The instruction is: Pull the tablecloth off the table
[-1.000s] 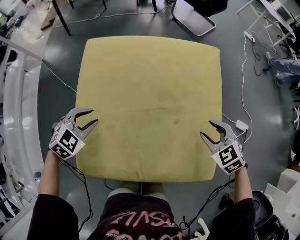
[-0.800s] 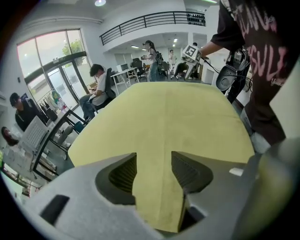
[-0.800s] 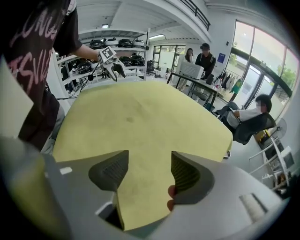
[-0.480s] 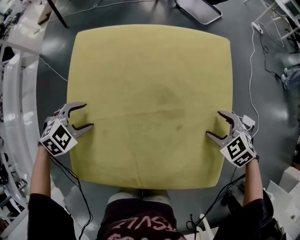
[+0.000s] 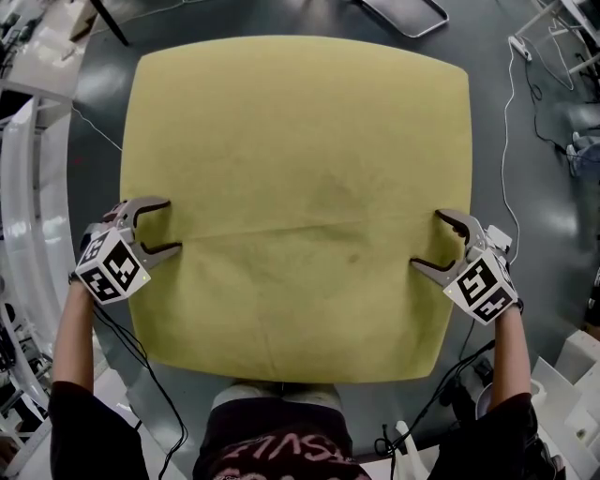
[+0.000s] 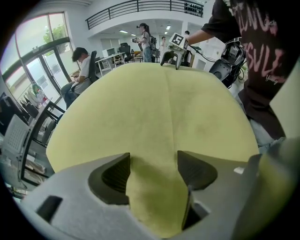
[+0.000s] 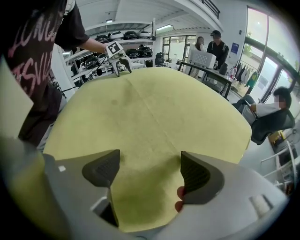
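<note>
A yellow tablecloth [image 5: 300,187] lies flat over the whole square table, with a faint crease across its middle. My left gripper [image 5: 169,225] is at the cloth's left edge, its jaws opening wide around the hem. In the left gripper view the cloth [image 6: 154,103] runs in between the spread jaws of the left gripper [image 6: 152,166], and the pads do not press on it. My right gripper [image 5: 428,240] straddles the right edge the same way, jaws opening. In its own view the right gripper [image 7: 150,168] has the cloth [image 7: 150,108] between its parted jaws.
Grey floor surrounds the table. A white cable [image 5: 506,141] and a power strip [image 5: 500,239] lie on the right. White shelving [image 5: 28,187] curves along the left. A chair base [image 5: 403,11] stands beyond the far edge. People sit and stand in the room behind [image 7: 269,115].
Both grippers have moved inward onto the cloth's side edges and their jaws have spread wider. The table sits larger in the head view.
</note>
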Demonstrator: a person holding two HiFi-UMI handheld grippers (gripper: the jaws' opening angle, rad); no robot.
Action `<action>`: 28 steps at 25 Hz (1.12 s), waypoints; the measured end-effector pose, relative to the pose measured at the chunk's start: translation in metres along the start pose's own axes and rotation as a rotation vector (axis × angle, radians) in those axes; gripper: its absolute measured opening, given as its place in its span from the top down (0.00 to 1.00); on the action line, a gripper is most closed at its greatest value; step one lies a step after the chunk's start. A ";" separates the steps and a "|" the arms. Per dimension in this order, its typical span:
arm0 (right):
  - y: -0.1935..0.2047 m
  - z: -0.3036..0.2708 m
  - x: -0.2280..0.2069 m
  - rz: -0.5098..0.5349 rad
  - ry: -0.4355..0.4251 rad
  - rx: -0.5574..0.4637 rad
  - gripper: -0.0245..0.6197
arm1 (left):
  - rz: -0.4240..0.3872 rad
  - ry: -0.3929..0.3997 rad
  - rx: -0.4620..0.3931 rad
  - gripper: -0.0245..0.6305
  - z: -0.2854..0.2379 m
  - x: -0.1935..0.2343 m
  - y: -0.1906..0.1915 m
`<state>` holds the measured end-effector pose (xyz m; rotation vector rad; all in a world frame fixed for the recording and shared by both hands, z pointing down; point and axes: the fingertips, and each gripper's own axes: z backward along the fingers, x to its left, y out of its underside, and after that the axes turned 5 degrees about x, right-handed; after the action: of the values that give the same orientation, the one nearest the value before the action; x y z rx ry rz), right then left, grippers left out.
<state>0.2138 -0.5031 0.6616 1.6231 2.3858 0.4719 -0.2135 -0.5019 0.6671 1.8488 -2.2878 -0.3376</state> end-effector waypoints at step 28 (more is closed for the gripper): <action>-0.002 -0.002 -0.007 -0.025 -0.054 0.023 0.55 | 0.003 0.105 0.015 0.71 -0.004 -0.010 -0.006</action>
<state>0.2139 -0.5106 0.6627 1.5923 2.3778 0.3931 -0.2050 -0.4939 0.6688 1.8244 -2.2295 -0.2182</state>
